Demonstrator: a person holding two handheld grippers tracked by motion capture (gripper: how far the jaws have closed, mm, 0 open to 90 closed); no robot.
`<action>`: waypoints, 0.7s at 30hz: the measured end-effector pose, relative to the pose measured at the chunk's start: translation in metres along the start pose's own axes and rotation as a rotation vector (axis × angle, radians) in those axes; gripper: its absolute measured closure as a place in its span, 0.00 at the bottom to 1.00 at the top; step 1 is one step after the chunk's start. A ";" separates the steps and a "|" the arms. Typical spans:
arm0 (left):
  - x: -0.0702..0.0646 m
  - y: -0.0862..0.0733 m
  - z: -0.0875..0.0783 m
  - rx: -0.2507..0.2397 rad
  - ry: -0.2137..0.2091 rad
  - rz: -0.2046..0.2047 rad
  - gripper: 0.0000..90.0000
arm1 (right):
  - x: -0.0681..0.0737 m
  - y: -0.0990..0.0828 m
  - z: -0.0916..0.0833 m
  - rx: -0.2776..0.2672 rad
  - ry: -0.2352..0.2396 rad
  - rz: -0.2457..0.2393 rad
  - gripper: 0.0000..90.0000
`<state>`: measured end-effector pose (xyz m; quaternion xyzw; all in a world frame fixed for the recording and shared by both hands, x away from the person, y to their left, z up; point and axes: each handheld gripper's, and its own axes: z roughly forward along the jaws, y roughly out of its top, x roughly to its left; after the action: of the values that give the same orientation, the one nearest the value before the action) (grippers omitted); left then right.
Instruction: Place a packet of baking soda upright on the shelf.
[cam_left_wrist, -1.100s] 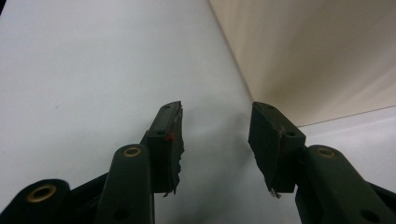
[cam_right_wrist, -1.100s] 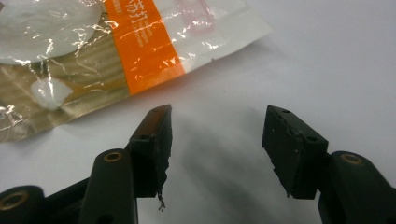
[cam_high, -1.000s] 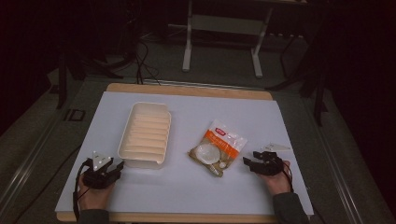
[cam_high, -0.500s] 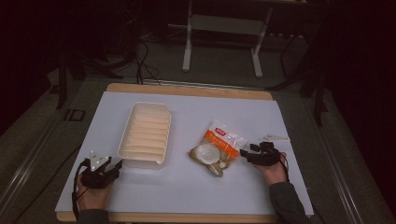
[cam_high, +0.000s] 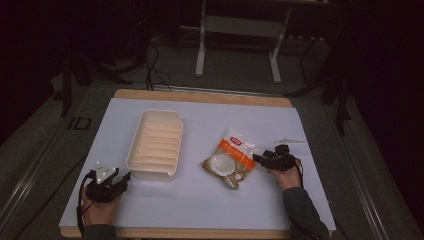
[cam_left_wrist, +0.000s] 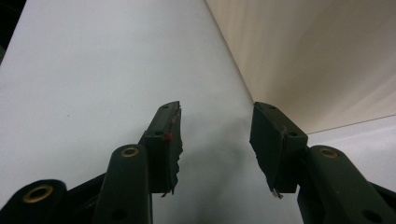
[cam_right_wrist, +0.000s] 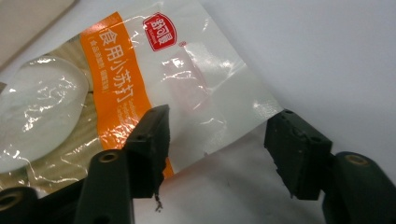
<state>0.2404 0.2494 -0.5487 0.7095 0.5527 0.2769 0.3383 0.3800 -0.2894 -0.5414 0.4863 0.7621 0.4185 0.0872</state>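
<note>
Since a second ago the right hand-held gripper (cam_high: 261, 159) has slid leftward across the worktop (cam_high: 210, 210) and now sits at the right edge of the food packet (cam_high: 231, 158), while the left hand-held gripper (cam_high: 121, 178) has stayed where it was, near the front-left corner of the cream ridged tray (cam_high: 155, 143).

That tray lies lengthwise left of centre, its long side running away from the person. The packet, clear with an orange band and a red logo, lies flat just right of it, the two apart. A small white strip (cam_high: 291, 141) lies on the worktop beyond the right hand (cam_high: 283, 172). Past the far edge stands a pale metal stand (cam_high: 240, 37) on the dark floor.

In the right gripper view the jaws are spread wide, the packet's (cam_right_wrist: 140, 84) near edge reaching between them, nothing pinched. In the left gripper view the jaws gape too, empty, with the tray's wall (cam_left_wrist: 317, 56) just ahead to the right. Both hands rest low, forearms coming in from the near edge.
</note>
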 end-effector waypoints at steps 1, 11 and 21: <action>0.000 0.000 0.000 0.000 0.001 0.001 0.59 | 0.000 0.000 0.001 0.000 0.005 0.003 0.48; 0.001 0.000 0.000 0.003 0.004 -0.004 0.58 | 0.004 0.001 0.008 -0.006 0.068 0.015 0.62; 0.001 0.000 0.000 0.001 0.005 -0.001 0.58 | 0.005 0.005 0.016 -0.002 0.105 0.081 0.75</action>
<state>0.2404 0.2500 -0.5486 0.7086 0.5540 0.2785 0.3367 0.3890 -0.2754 -0.5465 0.4939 0.7449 0.4476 0.0304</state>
